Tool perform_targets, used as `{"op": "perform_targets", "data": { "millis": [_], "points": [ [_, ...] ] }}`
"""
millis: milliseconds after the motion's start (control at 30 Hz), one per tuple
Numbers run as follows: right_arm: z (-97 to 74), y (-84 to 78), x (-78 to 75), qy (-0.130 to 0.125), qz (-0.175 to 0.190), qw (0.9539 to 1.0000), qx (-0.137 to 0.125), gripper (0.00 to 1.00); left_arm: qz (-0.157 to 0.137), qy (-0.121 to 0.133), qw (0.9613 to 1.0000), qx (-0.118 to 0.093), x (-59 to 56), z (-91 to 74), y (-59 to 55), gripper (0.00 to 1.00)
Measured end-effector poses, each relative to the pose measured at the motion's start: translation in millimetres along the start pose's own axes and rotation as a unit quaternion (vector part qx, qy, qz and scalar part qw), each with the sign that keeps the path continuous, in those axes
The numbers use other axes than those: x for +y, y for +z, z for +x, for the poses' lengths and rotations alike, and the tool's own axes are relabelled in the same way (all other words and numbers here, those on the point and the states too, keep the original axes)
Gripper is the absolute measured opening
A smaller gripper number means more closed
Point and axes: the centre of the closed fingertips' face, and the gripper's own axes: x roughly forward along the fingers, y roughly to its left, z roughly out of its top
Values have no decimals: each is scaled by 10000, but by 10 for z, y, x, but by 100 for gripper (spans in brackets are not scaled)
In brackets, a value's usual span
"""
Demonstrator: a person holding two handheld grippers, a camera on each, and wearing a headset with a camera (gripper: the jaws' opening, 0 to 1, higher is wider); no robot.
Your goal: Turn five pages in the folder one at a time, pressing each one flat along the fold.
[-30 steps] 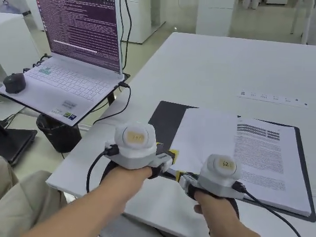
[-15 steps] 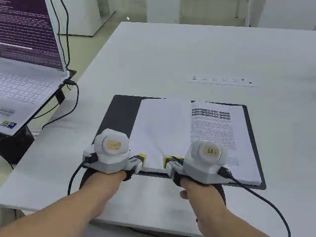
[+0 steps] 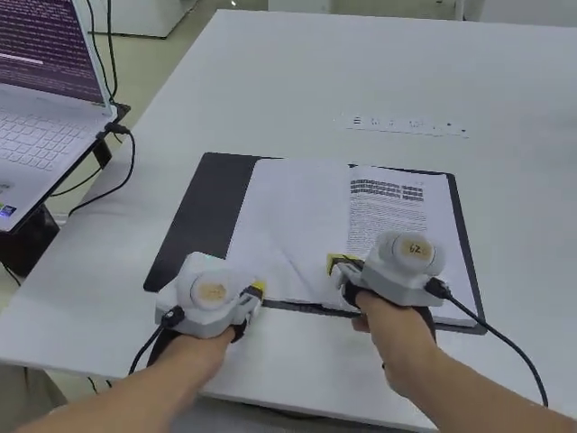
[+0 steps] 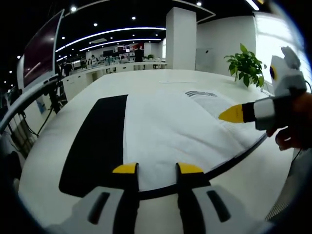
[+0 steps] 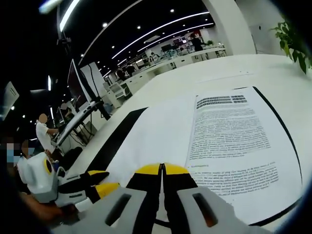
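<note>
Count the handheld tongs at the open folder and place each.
2. Left white, yellow-tipped tongs: open, at the black open folder's near edge, by the blank white page. Right tongs: shut, tips over the paper near the fold, beside the printed page. None seems hidden.

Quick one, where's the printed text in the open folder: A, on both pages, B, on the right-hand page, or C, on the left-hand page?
B: in the head view the right-hand page carries lines of print, while the left-hand page is blank white.

Laptop cut off at left edge, screen unreadable; page text too small
</note>
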Motion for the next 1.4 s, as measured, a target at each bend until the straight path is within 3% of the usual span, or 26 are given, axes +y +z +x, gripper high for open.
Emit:
{"op": "perform_targets", "data": {
  "millis": [33,133,200,333,733,767,1000,1400],
  "points": [
    [27,37,-47,-10,-46,10000,-62,0,-153,13,9999,-26,9,-15,-7,29],
    [103,119,-162,-35,-98,9997,-208,0,-101,13,9999,-87,9,10,-21,28],
    [138,226,-221,-58,-164,9988,-453,0,-104,21,9999,-106,16,24,-18,28],
    [249,310,-304,-22,-140,9983,-562,0,-85,21,9999,-127,21,43,-22,28],
    [594,383,-399,-17,-302,9986,-439,0,-87,47,9998,-199,14,55,-21,28],
    [598,428,-398,-54,-354,9979,-532,0,-88,48,9997,-201,13,55,-21,28],
    [710,575,-411,-111,-334,9980,-523,0,-82,45,9997,-222,13,57,-19,28],
    [1019,805,-601,-180,-178,9973,-684,0,-74,56,9997,-237,8,61,-14,28]
  ]
}}
